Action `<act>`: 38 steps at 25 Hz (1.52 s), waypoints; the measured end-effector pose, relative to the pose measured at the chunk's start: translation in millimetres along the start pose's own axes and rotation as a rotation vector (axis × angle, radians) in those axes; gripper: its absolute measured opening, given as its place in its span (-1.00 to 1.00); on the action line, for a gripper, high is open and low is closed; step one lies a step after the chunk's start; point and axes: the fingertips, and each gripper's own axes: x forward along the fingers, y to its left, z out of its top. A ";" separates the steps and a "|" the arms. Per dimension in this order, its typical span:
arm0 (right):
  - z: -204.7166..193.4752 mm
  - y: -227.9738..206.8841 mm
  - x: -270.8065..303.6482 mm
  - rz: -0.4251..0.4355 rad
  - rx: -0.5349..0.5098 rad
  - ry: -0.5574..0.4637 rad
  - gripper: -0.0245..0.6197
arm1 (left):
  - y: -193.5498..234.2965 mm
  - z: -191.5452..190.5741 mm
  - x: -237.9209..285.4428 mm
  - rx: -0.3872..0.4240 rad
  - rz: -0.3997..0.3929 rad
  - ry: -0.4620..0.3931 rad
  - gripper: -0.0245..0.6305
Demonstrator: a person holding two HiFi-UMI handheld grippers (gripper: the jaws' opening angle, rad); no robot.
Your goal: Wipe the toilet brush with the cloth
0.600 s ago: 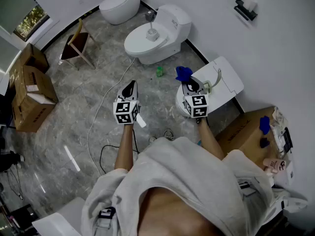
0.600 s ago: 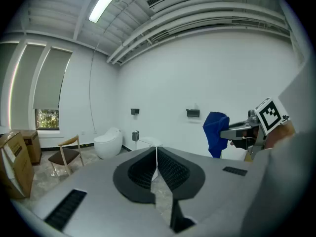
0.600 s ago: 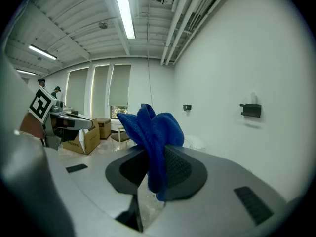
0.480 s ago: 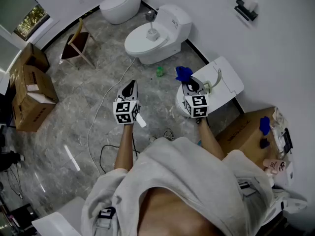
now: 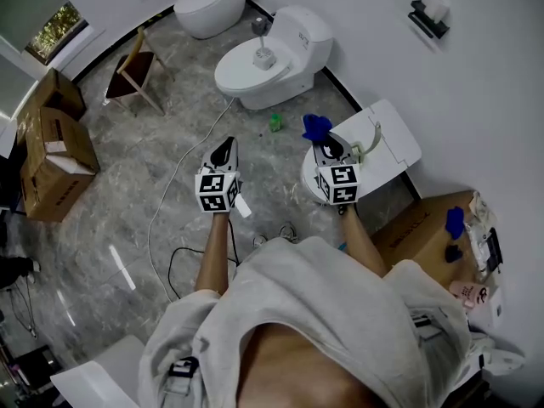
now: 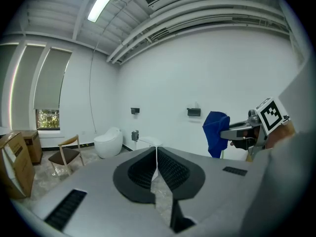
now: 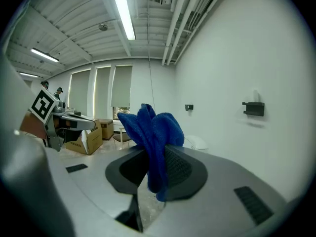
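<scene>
Cloth [image 7: 153, 132]: blue, bunched, pinched between the jaws of the right hand-held gripper [image 7: 152, 154]. Jaws closed down onto the fabric; folds stand up above the pads and a tail hangs below them. In the head view the cloth [image 5: 316, 127] sticks out past the tip of the right hand-held gripper [image 5: 324, 144], over the front edge of the nearest white toilet [image 5: 387, 147]. The left gripper view shows the same blue wad [image 6: 215, 132] off to its right.

Left hand-held gripper [image 6: 156, 154]: jaws pressed together, nothing between them. In the head view the left hand-held gripper [image 5: 223, 147] is over the grey marble floor [image 5: 127, 185], level with the right one and well apart from it.

Surroundings: a second toilet [image 5: 272, 66], lid down, with small items on the lid that are too small to identify. A third toilet [image 5: 208, 7] is further along the wall. A wooden chair [image 5: 136, 70] and cardboard boxes [image 5: 51, 151] are to the left. A small green object [image 5: 275, 124] lies on the floor near the cloth. A white cable [image 5: 170, 202] trails across the floor.
</scene>
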 end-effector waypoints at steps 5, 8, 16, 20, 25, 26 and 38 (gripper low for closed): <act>-1.9 -6.2 8.7 0.026 -0.008 0.003 -0.63 | -7.6 -1.2 11.0 0.002 0.003 0.012 -0.85; -2.4 -8.1 15.5 0.040 -0.005 0.000 -0.63 | -8.2 -3.8 14.8 -0.001 0.014 0.024 -0.85; -4.2 -14.7 47.6 0.050 0.008 0.015 -0.63 | 8.8 -8.1 38.2 -0.012 0.023 0.038 -0.85; -3.0 -17.8 76.6 0.049 0.007 0.022 -0.63 | 26.4 -9.3 65.1 -0.027 0.012 0.038 -0.85; 13.6 -23.2 129.1 0.030 -0.008 0.017 -0.63 | 62.4 3.7 111.4 -0.027 -0.013 0.018 -0.85; 19.6 -24.2 140.6 0.024 -0.012 0.016 -0.63 | 70.6 7.9 121.0 -0.027 -0.019 0.014 -0.85; 89.0 -21.6 265.9 -0.036 -0.031 -0.005 -0.63 | 176.6 63.4 216.9 -0.014 -0.088 -0.025 -0.85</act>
